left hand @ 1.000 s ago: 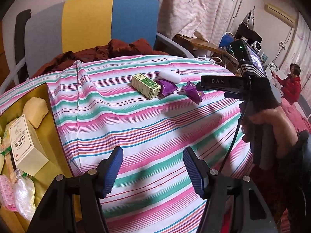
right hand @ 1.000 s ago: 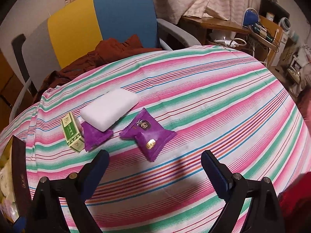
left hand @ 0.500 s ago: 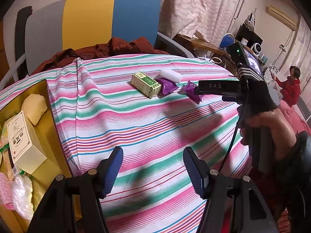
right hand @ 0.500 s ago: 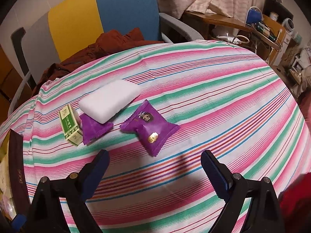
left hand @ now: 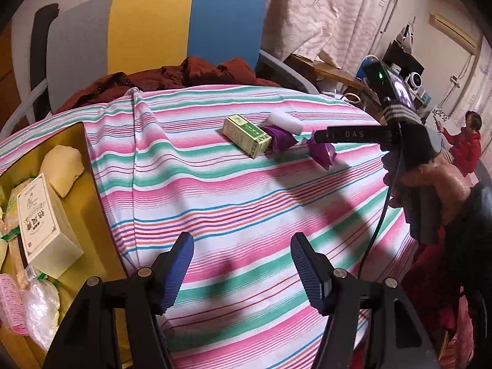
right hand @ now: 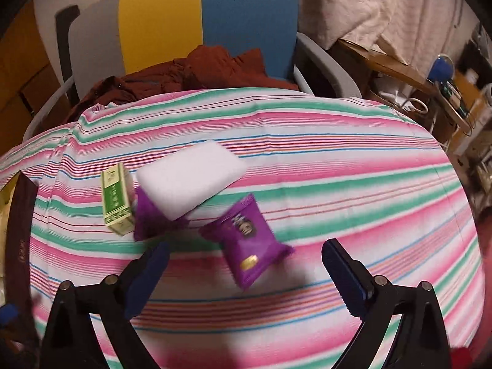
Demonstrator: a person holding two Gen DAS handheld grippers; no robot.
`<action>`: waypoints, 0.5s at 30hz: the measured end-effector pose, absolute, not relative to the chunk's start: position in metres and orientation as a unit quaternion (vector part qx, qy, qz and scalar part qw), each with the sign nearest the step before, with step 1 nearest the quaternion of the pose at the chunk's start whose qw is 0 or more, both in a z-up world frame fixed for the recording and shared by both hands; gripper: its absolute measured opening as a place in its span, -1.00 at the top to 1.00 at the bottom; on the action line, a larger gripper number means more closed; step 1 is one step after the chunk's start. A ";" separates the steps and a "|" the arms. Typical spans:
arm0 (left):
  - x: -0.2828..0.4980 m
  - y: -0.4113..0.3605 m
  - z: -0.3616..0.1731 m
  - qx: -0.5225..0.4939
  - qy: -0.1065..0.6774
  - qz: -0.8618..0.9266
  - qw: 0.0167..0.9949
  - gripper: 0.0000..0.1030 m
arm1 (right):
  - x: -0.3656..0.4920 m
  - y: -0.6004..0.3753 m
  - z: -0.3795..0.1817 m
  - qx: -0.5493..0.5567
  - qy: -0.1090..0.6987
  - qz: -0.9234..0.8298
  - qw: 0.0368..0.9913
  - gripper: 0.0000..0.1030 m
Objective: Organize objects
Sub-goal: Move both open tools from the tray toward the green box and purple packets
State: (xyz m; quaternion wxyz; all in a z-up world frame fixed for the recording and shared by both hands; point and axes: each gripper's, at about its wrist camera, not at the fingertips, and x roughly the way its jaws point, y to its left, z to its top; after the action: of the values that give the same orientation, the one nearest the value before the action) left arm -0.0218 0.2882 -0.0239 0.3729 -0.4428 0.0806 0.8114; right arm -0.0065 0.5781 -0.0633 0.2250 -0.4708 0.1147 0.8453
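Here, the right gripper (right hand: 244, 272) hung spread just short of the purple packet (right hand: 247, 240) — blurred; the left gripper (left hand: 243, 266) stood spread over bare striped cloth (left hand: 233, 203).

Tablecloth (right hand: 338, 184) striped pink, green, white; on it a purple packet (right hand: 249, 240), white block (right hand: 190, 178), green-and-cream box (right hand: 117, 196); behind it a yellow-and-blue chair (right hand: 209, 21).

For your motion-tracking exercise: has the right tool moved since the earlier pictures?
Yes. The right tool has closed in on the purple packet, which now sits nearer its open fingers, judged against the striped tablecloth.
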 end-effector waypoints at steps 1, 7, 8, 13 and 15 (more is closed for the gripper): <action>-0.023 0.287 -0.023 -0.443 0.079 0.812 0.372 -0.31 | -0.006 0.581 -0.066 -0.469 0.116 0.846 0.224 -0.94; -0.036 0.289 -0.023 -0.452 0.070 0.810 0.366 -0.35 | -0.011 0.587 -0.080 -0.472 0.110 0.850 0.206 -0.94; -0.038 0.289 -0.023 -0.454 0.067 0.810 0.366 -0.35 | -0.015 0.586 -0.081 -0.470 0.099 0.851 0.210 -0.94; -0.045 0.295 -0.020 -0.459 0.062 0.807 0.366 -0.35 | -0.028 0.584 -0.090 -0.473 0.075 0.854 0.205 -0.93; -0.048 0.298 -0.018 -0.460 0.059 0.807 0.366 -0.35 | -0.033 0.585 -0.094 -0.482 0.059 0.849 0.209 -0.58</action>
State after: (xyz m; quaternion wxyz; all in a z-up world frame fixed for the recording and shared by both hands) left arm -0.0475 0.2979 -0.0179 0.3658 -0.4601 0.0587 0.8069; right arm -0.0325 0.5854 -0.0938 0.2093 -0.4817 0.0588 0.8489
